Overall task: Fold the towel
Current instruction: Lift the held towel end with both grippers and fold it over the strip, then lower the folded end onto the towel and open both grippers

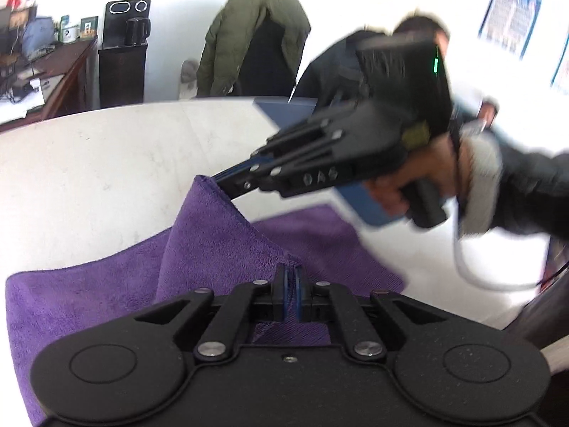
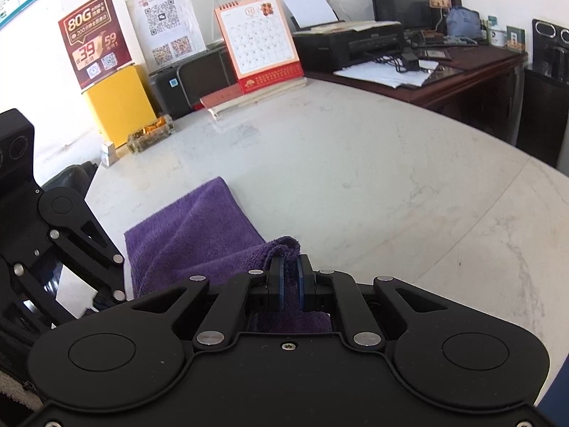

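Here the left hand-held gripper (image 1: 291, 274) is pinched narrow on a raised fold of the purple towel (image 1: 213, 249), its blue pads nearly together with cloth between them. The right hand-held gripper (image 2: 290, 259) grips another lifted corner of the same towel — its tips clamp the plush edge, which curls over them. The right one, seen from the left wrist view, holds its corner higher than the rest of the towel, and a person's hand (image 1: 402, 192) wraps its handle. The towel's remainder lies flat on the pale marble worktop (image 2: 355, 163); beyond the towel stands a desk calendar (image 2: 259, 42).
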A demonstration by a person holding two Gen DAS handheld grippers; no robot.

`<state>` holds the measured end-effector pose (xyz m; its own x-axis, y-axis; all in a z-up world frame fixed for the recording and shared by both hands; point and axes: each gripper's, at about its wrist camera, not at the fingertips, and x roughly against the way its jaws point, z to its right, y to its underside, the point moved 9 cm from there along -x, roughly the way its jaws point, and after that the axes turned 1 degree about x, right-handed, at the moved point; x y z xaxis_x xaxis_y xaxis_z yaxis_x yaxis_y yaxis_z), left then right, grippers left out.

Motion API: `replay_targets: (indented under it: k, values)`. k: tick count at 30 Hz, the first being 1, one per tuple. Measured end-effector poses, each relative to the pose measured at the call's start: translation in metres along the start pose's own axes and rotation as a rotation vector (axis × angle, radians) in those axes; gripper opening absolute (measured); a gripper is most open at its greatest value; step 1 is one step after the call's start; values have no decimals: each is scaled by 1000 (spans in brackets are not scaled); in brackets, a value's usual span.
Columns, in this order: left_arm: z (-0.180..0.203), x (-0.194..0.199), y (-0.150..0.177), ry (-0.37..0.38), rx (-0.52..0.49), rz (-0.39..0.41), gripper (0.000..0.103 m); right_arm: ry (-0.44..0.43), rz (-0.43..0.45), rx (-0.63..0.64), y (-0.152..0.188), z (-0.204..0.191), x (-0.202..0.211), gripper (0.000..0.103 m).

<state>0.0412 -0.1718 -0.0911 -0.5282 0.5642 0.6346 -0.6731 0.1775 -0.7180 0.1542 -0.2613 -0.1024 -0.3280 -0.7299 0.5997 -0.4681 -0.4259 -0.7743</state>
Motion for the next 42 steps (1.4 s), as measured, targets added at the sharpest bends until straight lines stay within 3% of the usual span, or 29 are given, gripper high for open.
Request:
replay_targets:
  k: [8, 12, 24, 32, 38, 42]
  values:
    - [25, 27, -41, 108, 2, 117, 4, 35, 75, 30, -21, -6, 37, 7]
    - [42, 13, -47, 155, -25, 103, 4, 60, 100, 36, -24, -5, 56, 7]
    - [64, -38, -34, 264, -33, -23, 4, 138, 65, -60, 23, 21, 86, 7]
    - [75, -27, -63, 339, -57, 57, 5, 181, 81, -114, 41, 31, 106, 7]
    - [85, -77, -36, 353, -58, -64, 5, 213, 93, -155, 55, 39, 121, 7]
    - [90, -104, -16, 353, -76, -131, 5, 246, 22, -175, 87, 47, 111, 7]
